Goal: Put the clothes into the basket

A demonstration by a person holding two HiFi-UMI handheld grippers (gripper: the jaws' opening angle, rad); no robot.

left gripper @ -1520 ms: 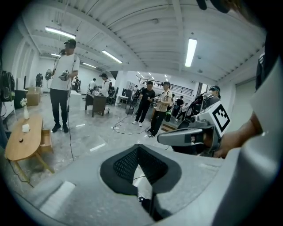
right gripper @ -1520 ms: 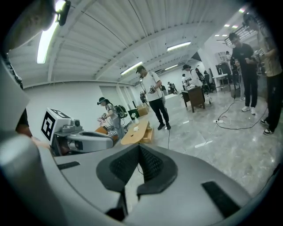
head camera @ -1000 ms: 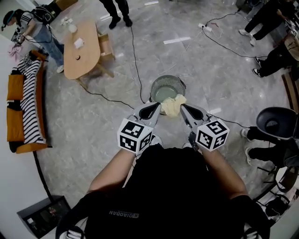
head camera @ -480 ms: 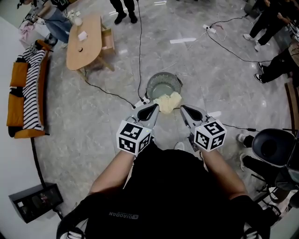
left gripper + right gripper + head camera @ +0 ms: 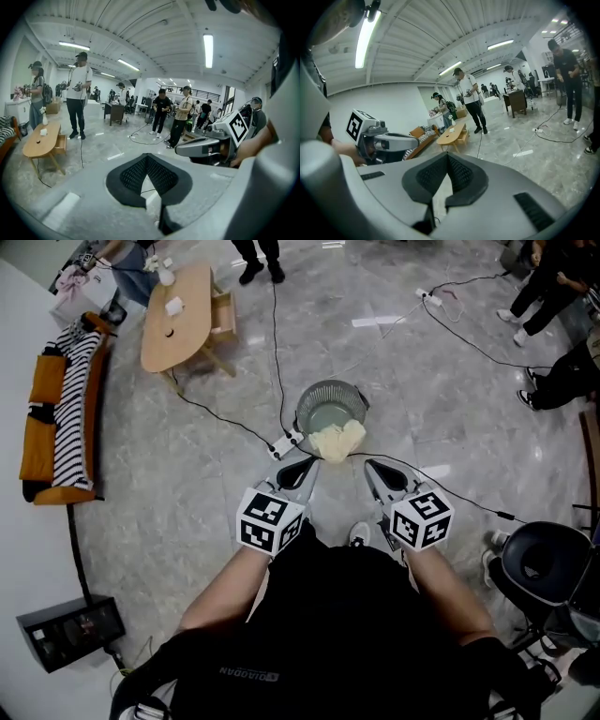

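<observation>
Head view shows the cloth (image 5: 336,440) draped over the near rim of the basket (image 5: 305,409), with the left gripper (image 5: 302,468) and right gripper (image 5: 375,472) just nearer, fingers closed on nothing, so the cloth probably needs nudging fully inside.

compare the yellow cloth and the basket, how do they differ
The yellow cloth is pale, soft and crumpled; the basket is grey-green, round and rigid. The cloth is smaller and lies bunched at the near rim, while the basket stands upright on the floor. They touch each other.
</observation>
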